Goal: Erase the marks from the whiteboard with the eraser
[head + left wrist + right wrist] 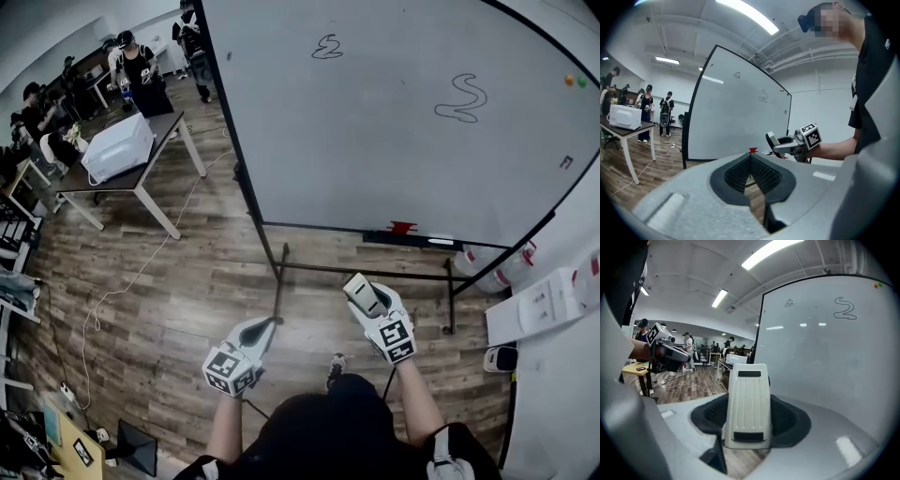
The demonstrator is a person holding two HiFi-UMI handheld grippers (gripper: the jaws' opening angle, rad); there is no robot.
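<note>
Eraser point(749, 404) of white ribbed plastic is standing upright, clamped between the jaws of the right gripper point(367, 302), which is hovering above the brown wooden floor point(187, 281), low in front of the large white whiteboard point(394, 159) in its black frame and well apart from it. Two thin black squiggles, a small one point(327, 47) and a larger one point(461, 98), are showing on the board's upper part. The left gripper point(270, 325) is hanging beside the right one, its jaws pressing together with nothing between them.
</note>
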